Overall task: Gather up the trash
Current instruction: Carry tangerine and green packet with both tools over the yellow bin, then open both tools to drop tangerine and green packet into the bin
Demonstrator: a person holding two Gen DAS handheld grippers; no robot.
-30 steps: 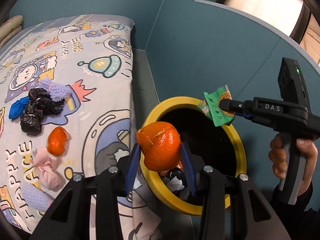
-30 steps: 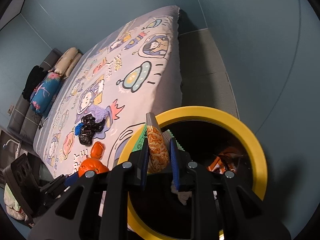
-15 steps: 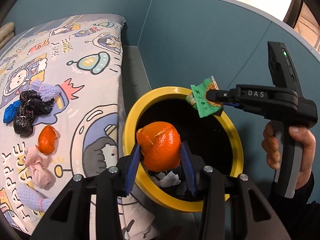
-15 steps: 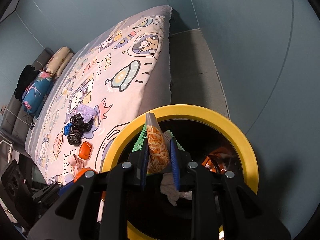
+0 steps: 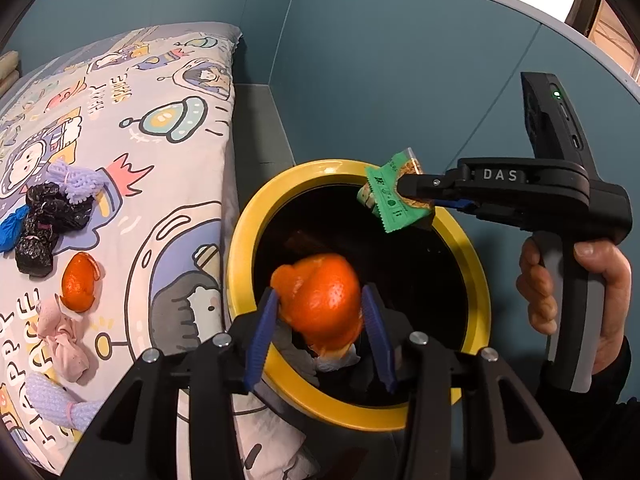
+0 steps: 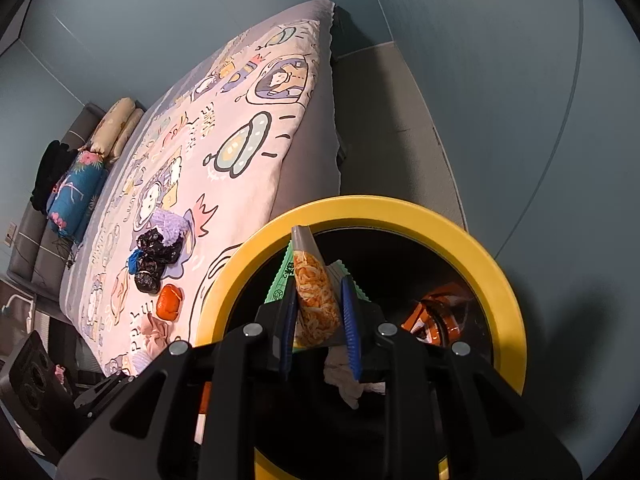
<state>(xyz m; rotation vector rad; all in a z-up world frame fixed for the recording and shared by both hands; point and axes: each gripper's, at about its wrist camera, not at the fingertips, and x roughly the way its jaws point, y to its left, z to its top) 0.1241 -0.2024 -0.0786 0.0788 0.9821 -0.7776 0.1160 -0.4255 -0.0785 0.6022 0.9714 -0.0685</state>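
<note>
An orange peel (image 5: 320, 296) is gripped by the left tool (image 5: 320, 332) and a wrapper (image 5: 394, 196) by the right tool (image 6: 318, 312), both held over the bin (image 5: 240, 264), whose rim could be struck on release, spilling either onto the bed (image 5: 160, 184)

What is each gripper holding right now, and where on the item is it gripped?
Left gripper: orange peel, pinched across its sides. Right gripper: green snack wrapper, clamped across its lower half. Both are over the yellow bin.

Cartoon-print bedspread (image 5: 132, 128) beside teal wall (image 5: 380, 80); pillows (image 6: 116, 128) at its head.
</note>
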